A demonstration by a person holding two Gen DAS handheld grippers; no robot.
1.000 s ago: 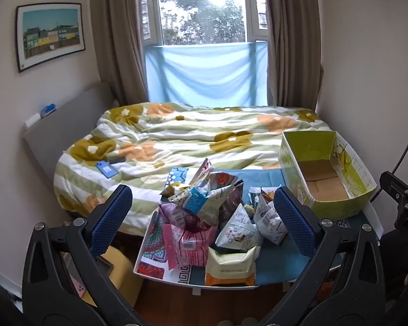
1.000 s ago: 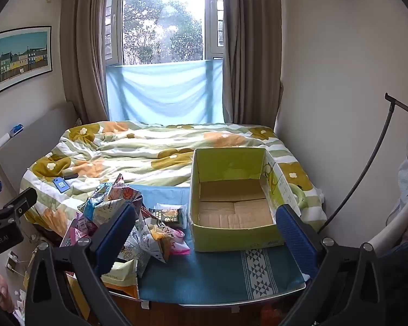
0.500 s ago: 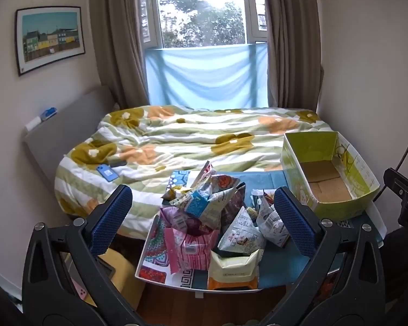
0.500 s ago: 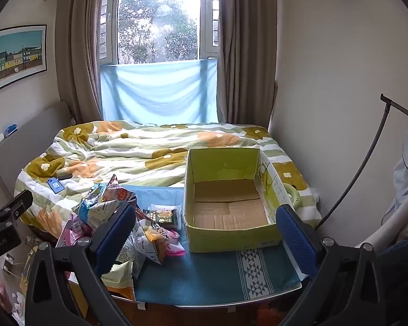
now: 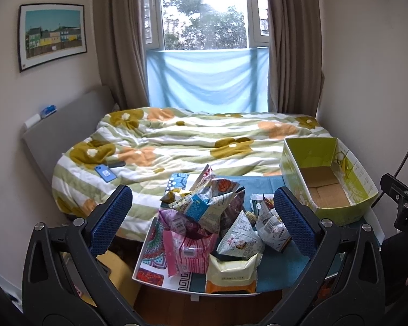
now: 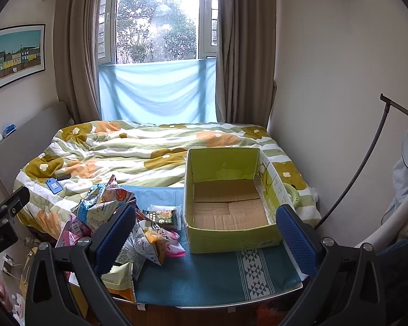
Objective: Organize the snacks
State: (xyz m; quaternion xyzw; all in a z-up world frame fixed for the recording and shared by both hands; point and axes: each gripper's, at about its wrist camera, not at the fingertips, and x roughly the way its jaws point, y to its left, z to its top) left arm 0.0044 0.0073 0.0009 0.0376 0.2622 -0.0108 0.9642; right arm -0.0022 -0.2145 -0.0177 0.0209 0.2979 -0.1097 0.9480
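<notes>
Snack bags point(image 5: 212, 222) heaped on the desk point(image 6: 204, 277), both tongs apart
Left tongs point(image 5: 202, 214) and right tongs point(image 6: 205, 235) hold nothing; the green box point(image 6: 231, 233) sits right of the heap, open upward, long axis running toward the bed point(image 6: 138, 149)

Your snack packets point(image 5: 204, 217) were glossy, crinkled foil and plastic film. The box point(image 6: 231, 212) was matt cardboard (green print outside, bare brown inside). A woven teal cloth point(image 6: 204, 274) covered the table. Both claws had textured blue pads point(image 5: 114, 214) on smooth black plastic frames. The quilt point(image 5: 190, 141) looked soft.
</notes>
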